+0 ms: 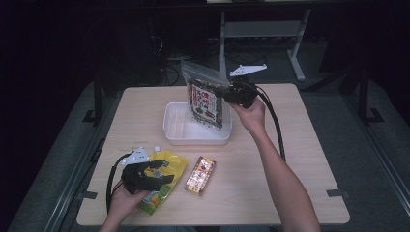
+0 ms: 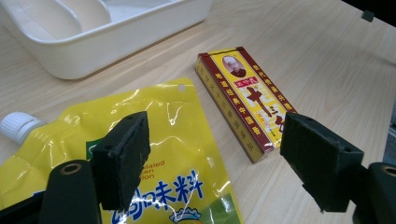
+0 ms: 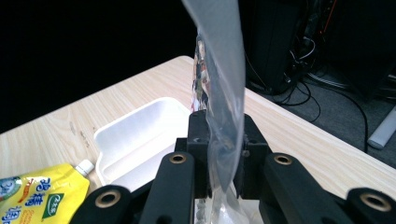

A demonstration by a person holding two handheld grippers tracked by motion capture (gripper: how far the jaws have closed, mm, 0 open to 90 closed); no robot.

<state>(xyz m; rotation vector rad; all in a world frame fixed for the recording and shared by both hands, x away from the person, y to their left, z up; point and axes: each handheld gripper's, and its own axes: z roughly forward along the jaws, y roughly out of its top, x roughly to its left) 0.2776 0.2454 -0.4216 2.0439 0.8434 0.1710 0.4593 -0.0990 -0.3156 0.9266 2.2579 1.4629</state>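
Yellow pouch (image 2: 154, 154); red-yellow box (image 2: 243, 102); white tray (image 1: 176, 133)

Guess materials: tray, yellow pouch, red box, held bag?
Tray: likely plastic, matte white, moulded dividers and rounded rim.
Yellow pouch: flexible glossy film, wrinkles and glare, white screw cap.
Red box: looks like printed card, sharp edges, slight sheen.
Bag: clear thin plastic, see-through and creased where the right gripper pinches it.

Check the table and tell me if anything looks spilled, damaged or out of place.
Nothing stands out. The right hand-held gripper holds the clear snack bag intact above the white tray. The yellow spout pouch and red box lie flat and unopened. Nothing looks spilled.
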